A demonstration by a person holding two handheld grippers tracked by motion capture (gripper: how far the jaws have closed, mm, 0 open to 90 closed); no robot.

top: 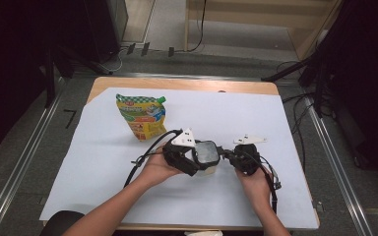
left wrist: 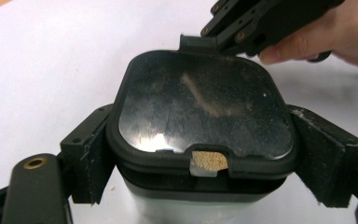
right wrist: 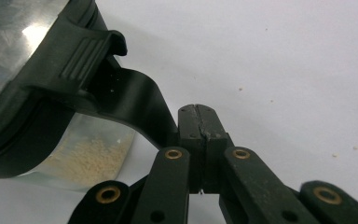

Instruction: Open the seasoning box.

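The white worktop (top: 128, 187) is bright, but the room around it is dark. Light shines off the lid (left wrist: 205, 102). Close parts look blurry.

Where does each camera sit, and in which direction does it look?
High view: above the person's side, looking forward and down on the table; both forearms show, left claw, right claw.
Left gripper view: on the left claw, facing the container clamped between its jaws.
Right gripper view: on the right claw, shut beside the lid's latch.
All views share the container.
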